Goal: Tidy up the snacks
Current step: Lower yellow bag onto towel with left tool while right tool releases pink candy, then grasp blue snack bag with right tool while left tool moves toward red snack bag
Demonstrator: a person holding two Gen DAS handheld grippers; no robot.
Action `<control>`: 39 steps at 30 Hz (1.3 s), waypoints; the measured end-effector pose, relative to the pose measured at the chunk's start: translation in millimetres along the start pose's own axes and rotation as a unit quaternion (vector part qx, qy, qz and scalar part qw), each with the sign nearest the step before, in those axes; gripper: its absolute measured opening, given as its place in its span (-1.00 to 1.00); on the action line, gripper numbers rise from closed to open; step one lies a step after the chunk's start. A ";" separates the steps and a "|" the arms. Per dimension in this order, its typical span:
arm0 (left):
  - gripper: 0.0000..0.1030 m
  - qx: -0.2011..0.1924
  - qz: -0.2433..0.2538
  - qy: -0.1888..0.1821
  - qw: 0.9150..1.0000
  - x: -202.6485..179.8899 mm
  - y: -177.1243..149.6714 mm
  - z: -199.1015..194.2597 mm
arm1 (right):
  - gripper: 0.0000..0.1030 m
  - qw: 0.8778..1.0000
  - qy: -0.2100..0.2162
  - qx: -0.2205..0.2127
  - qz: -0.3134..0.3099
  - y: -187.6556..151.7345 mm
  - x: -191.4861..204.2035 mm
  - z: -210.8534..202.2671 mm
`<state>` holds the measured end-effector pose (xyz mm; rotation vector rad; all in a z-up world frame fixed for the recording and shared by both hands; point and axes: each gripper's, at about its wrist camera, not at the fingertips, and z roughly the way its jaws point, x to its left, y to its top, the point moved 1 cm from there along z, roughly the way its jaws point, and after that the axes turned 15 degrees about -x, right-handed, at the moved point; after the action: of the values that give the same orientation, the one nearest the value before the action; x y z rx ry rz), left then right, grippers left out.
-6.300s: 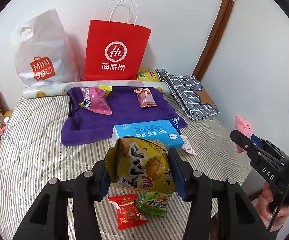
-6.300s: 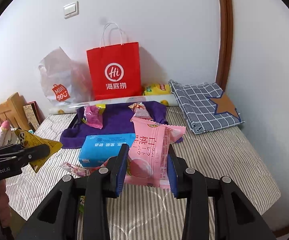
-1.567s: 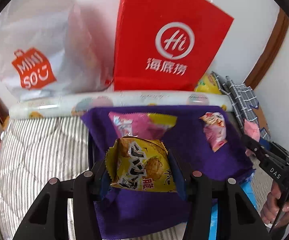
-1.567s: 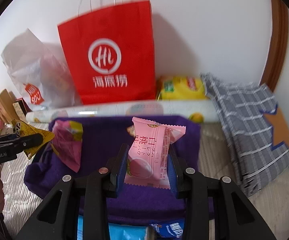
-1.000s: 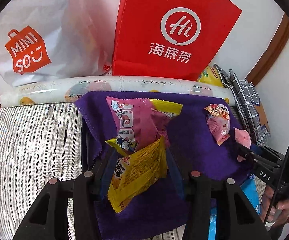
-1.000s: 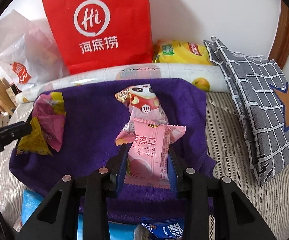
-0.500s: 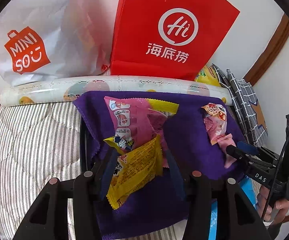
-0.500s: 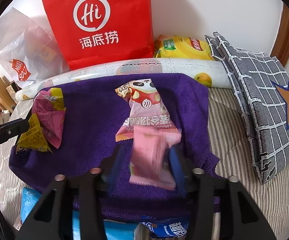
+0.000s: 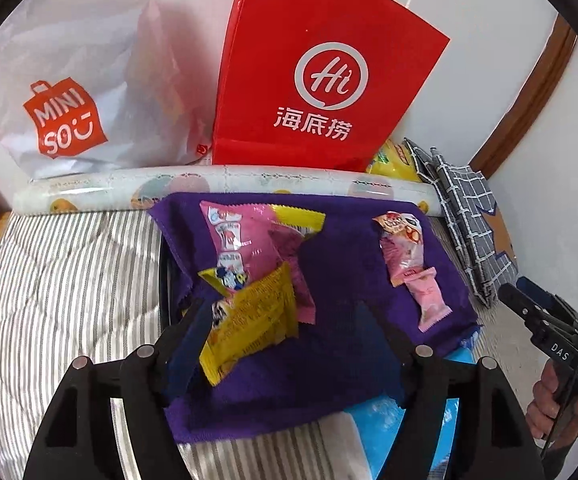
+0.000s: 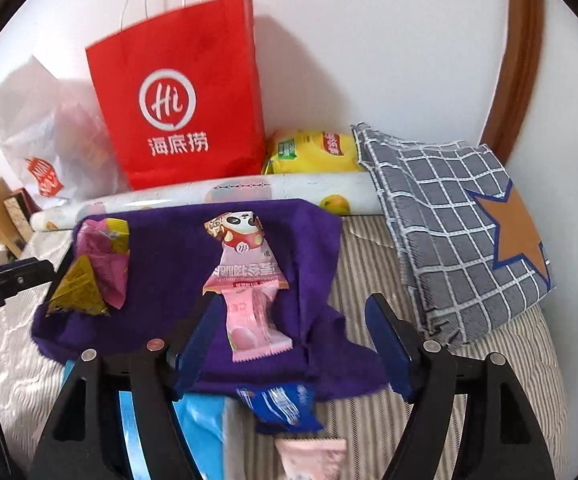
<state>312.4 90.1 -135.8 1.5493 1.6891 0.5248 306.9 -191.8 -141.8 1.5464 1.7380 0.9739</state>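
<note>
A purple cloth (image 9: 341, 280) (image 10: 169, 264) lies on the striped bed. On it are a yellow snack packet (image 9: 249, 320) (image 10: 75, 284) leaning on a pink packet (image 9: 245, 244) (image 10: 103, 256), a panda packet (image 9: 403, 248) (image 10: 245, 256), and a small pink peach packet (image 9: 427, 296) (image 10: 249, 324) just below it. My left gripper (image 9: 289, 356) is open around the yellow packet's near end. My right gripper (image 10: 289, 348) is open, with the peach packet lying loose between its jaws.
A red paper bag (image 9: 321, 80) (image 10: 181, 104), a white Miniso bag (image 9: 69, 92), a rolled mat (image 9: 225, 188) and a yellow chip bag (image 10: 313, 152) line the wall. A grey checked cloth (image 10: 457, 224) lies right. A blue box (image 10: 201, 424) and blue packet (image 10: 281, 404) lie near.
Both grippers opened wider and pulled back a little. The yellow packet and the peach packet now lie released on the purple cloth.
</note>
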 end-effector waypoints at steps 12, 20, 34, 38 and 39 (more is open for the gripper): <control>0.41 -0.020 0.030 -0.004 0.999 -18.6 -20.7 -37.0 | 0.28 0.999 0.014 0.035 0.025 -57.0 -24.5 -16.6; 0.41 0.003 0.025 -0.005 1.000 -18.8 -34.3 -35.7 | 0.19 0.996 0.064 0.056 0.029 -72.1 -14.7 2.9; 0.41 0.022 0.023 -0.006 0.999 -16.8 -46.8 -26.5 | -0.18 0.991 0.094 0.084 0.042 -82.2 -11.1 33.1; 0.41 0.019 0.025 -0.006 0.999 -17.5 -47.3 -30.9 | -0.25 0.994 0.085 0.063 0.030 -79.4 -11.0 21.1; 0.41 0.019 0.025 -0.006 0.999 -17.8 -47.8 -32.9 | -0.25 0.994 0.087 0.057 0.034 -76.5 -12.9 15.6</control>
<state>255.7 71.0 -146.2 1.6220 1.6632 0.5104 280.0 -206.2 -214.9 1.6439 1.9011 1.0882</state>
